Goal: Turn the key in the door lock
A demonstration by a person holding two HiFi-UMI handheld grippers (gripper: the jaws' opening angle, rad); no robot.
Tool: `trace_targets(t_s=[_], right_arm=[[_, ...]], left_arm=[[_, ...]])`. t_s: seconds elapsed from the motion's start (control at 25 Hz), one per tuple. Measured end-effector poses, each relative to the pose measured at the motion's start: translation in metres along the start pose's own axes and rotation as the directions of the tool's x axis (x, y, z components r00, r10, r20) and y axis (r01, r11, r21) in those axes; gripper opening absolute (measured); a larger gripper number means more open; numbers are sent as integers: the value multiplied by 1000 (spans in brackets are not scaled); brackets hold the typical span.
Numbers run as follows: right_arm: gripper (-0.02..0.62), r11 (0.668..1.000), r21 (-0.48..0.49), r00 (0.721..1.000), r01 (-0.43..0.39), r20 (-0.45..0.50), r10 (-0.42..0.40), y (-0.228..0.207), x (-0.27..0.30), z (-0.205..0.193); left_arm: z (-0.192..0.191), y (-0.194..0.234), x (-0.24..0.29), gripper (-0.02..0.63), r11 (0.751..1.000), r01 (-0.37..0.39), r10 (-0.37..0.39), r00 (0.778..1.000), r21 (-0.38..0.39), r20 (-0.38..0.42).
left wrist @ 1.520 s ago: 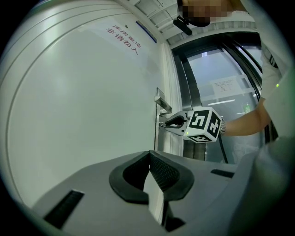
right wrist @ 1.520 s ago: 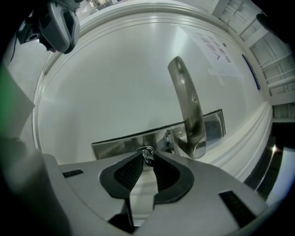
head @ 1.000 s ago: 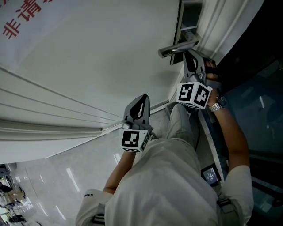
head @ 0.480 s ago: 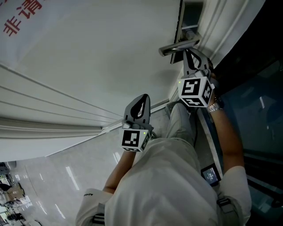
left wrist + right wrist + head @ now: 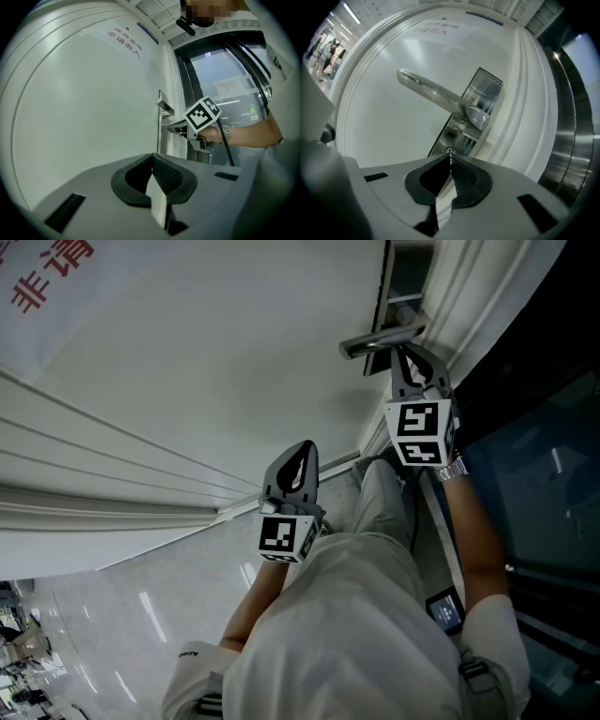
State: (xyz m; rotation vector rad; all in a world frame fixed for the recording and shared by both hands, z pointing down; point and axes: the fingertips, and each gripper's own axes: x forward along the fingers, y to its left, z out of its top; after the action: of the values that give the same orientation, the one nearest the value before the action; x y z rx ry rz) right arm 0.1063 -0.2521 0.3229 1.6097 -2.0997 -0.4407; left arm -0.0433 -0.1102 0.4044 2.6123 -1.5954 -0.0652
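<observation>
**Right gripper** (image 5: 450, 159) at the lock (image 5: 450, 151) of a white door (image 5: 389, 122). Its jaws have just been closing and now press together on the key (image 5: 450, 154), of which only a thin edge shows between the tips, against the round cylinder. The lock sits in a steel plate (image 5: 465, 131), just below the lever handle (image 5: 431, 89). **Left gripper** (image 5: 152, 161) held level, well apart from the lock and facing the plain door panel; its jaws meet with nothing between them. Red characters (image 5: 47, 273) mark the door. A wristwatch (image 5: 227, 134) shows on the arm bearing the right gripper.
</observation>
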Motion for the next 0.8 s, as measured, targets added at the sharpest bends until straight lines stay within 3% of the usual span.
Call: trace_targets(t_s=[0.24,0.44,0.64,0.8], right_arm=[[8,981,190,999,-39,7,39,-2,0,-1],[8,934,346,997,-82,18,81,-5,0,-3],[8,863,488,991,-130,45,123,-6,1,-4],[8,764,624,986,-166,77,151,-8,0,-5]], left_arm=[[4,-1,2,9,1000,2,-2,1000,1,11],[-1,0,3,9,1000,3,-3,1000,-7,-1],[-2,0,3,9,1000,8,-8,1000,-9,-3],[-4,3,3,9,1000,7,-7,1000,-12,-6]])
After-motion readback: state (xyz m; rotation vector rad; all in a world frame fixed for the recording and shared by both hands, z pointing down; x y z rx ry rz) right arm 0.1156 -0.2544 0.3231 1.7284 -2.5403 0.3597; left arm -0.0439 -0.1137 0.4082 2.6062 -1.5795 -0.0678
